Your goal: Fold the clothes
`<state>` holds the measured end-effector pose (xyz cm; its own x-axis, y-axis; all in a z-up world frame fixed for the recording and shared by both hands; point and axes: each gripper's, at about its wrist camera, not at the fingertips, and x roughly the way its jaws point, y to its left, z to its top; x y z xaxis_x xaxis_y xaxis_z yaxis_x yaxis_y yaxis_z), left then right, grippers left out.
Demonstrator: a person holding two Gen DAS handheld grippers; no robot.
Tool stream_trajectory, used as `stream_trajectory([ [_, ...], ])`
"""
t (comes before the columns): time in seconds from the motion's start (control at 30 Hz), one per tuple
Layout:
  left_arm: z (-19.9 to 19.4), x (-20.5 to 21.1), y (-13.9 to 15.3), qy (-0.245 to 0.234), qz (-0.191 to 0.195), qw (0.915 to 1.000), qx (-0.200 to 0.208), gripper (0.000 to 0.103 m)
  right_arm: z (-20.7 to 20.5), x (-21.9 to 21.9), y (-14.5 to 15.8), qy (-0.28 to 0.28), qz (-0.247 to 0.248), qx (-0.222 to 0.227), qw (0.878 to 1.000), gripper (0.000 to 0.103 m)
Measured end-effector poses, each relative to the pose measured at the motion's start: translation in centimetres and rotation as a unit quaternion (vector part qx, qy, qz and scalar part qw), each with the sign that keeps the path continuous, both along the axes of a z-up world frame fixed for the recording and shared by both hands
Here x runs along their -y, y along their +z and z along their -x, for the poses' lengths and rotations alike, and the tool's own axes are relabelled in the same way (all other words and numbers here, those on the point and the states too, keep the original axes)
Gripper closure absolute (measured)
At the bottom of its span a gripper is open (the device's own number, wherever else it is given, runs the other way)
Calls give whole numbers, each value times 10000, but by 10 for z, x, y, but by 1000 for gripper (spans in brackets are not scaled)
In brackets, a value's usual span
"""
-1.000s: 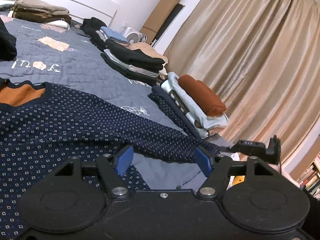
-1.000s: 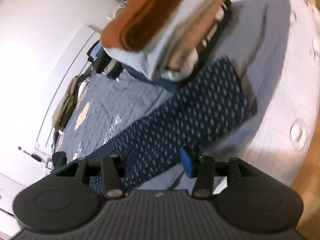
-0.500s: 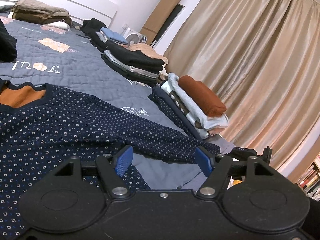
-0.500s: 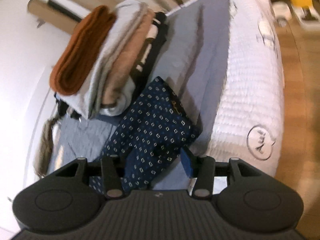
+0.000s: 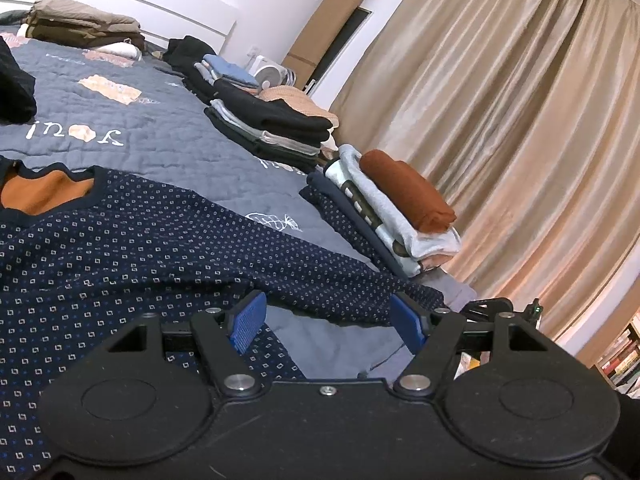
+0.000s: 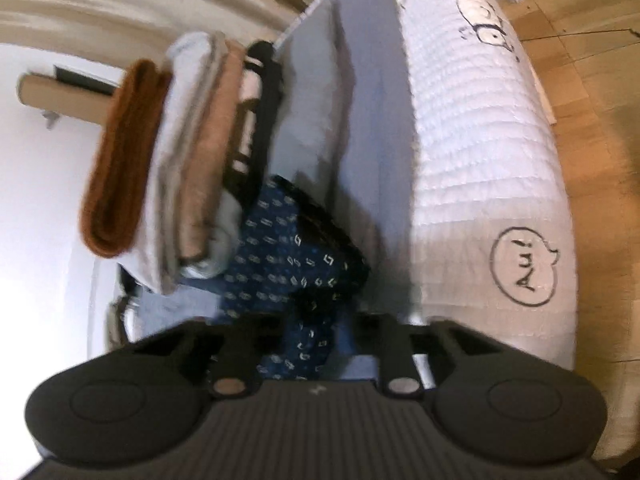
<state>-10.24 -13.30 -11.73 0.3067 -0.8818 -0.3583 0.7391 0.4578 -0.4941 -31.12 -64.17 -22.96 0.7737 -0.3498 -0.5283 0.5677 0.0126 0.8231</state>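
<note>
A navy dotted sweater (image 5: pixel 132 256) with an orange inner collar lies flat on the grey-blue quilt (image 5: pixel 168 128). Its right sleeve (image 5: pixel 352 292) stretches toward the bed's edge. My left gripper (image 5: pixel 328 320) hovers open just above the sweater's lower part, with its blue pads (image 5: pixel 246 320) apart and nothing held. In the blurred right wrist view the sleeve cuff (image 6: pixel 296 256) lies at the bed's edge. My right gripper (image 6: pixel 312 336) is open, with the sleeve cloth lying between its spread fingers. The right gripper's body (image 5: pixel 500 308) shows past the sleeve end in the left wrist view.
A folded stack topped by a rust-brown garment (image 5: pixel 404 196) (image 6: pixel 120 160) sits right beside the cuff. More folded piles (image 5: pixel 272 128) line the bed's right side. The white mattress side (image 6: pixel 480 160) drops to a wooden floor (image 6: pixel 592 80). Beige curtains (image 5: pixel 500 120) hang behind.
The right gripper has moved along the sleeve to its cuff and swung toward the bed's edge; the cuff now lies between its fingers. The left gripper has hardly moved.
</note>
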Motion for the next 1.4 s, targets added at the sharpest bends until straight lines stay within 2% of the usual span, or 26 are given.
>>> stream_trajectory([
  [0.13,-1,-1,-1,-9,8,10000,2,35,5,-8,11,-113,239,378,9989,98],
  [0.27,2,4,-2,-167,-50,9998,12,35,6,-13,23,-119,493,575,9971,98],
  [0.43,7,9,-6,-227,-208,9995,54,35,-7,-16,44,145,1078,399,9933,98],
  [0.53,5,7,-7,-134,-212,9997,37,35,-21,-22,65,459,1555,375,9861,98],
  [0.67,-4,0,-7,147,-248,9996,-28,35,-56,-44,98,1118,2215,473,9676,98],
  [0.8,-15,-16,-5,562,-366,9977,-16,35,-111,-74,120,1803,2523,638,9485,98],
  [1.03,-31,-49,3,1190,-347,9922,-90,35,-204,-144,129,3026,2629,806,9126,98],
  [1.4,-39,-90,7,1649,-545,9847,-116,35,-314,-266,122,4501,2651,796,8490,98],
])
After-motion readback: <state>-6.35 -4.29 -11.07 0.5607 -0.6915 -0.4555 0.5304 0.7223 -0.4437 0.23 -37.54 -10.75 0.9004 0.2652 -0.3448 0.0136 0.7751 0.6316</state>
